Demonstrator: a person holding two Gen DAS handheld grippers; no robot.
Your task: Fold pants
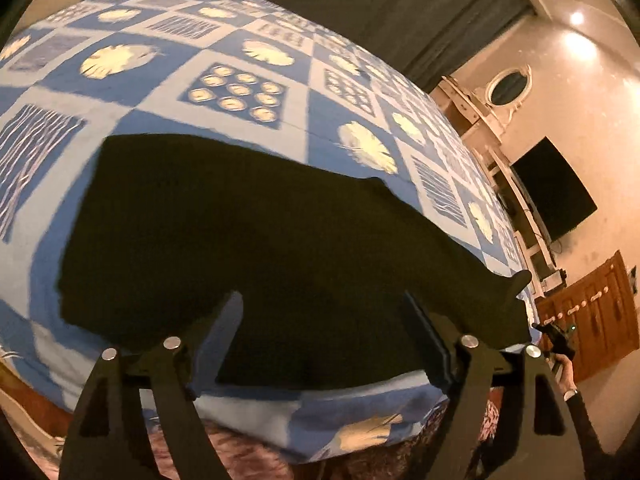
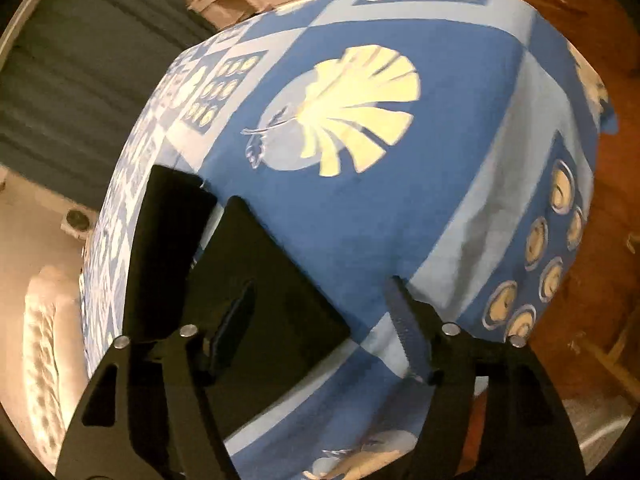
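Observation:
Black pants (image 1: 248, 240) lie flat on the blue patterned bedspread (image 1: 168, 92), one end reaching toward the right edge of the bed. My left gripper (image 1: 324, 300) hovers above their near part, jaws wide apart, nothing between them. In the right wrist view the pants (image 2: 256, 280) show as a dark folded slab at the left. My right gripper (image 2: 320, 292) stands open above the pants' right edge and the bedspread (image 2: 400, 220), holding nothing. The right gripper (image 1: 558, 334) also shows small in the left wrist view, past the bed's right edge, in a person's hand.
The bed's near edge (image 1: 304, 412) drops to a patterned rug (image 1: 248, 456). A dark curtain (image 1: 400, 12), a wall-mounted screen (image 1: 556, 192) and a wooden cabinet (image 1: 600, 312) stand beyond the bed. A tufted cream headboard (image 2: 44, 344) is at the left in the right wrist view.

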